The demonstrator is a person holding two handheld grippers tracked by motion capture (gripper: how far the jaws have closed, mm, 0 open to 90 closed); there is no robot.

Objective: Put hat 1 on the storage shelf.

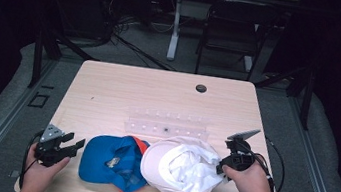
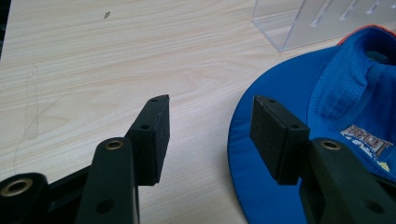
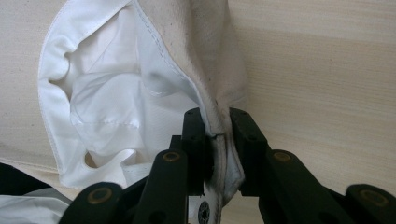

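**Right gripper pinches the white cap**

The right gripper [image 3: 217, 140] has its two black jaws pressed tight on the edge of the white cap [image 1: 181, 168]. A fold of the cap's cloth goes up from between the jaws, and the soft white inside of the cap lies open to the left of them. A small round black mark shows on the strip of cloth that hangs down below the jaws, but it is too small to read. In the high view the right gripper [image 1: 231, 161] is at the right side of the white cap, and a hand [image 1: 249, 183] holds it.

The left gripper [image 2: 208, 126] has its jaws wide apart with nothing between them. Bare wooden table [image 2: 116, 51] lies between the jaws. The brim of a blue cap [image 2: 289, 140] sits just under and beside the right-hand jaw. A patch with letters is on the blue cap near that jaw, but the words are too blurry to read. A clear plastic rack [image 2: 299, 23] stands past the jaws, behind the blue cap.

In the high view the blue cap [image 1: 111, 161] touches the white cap.
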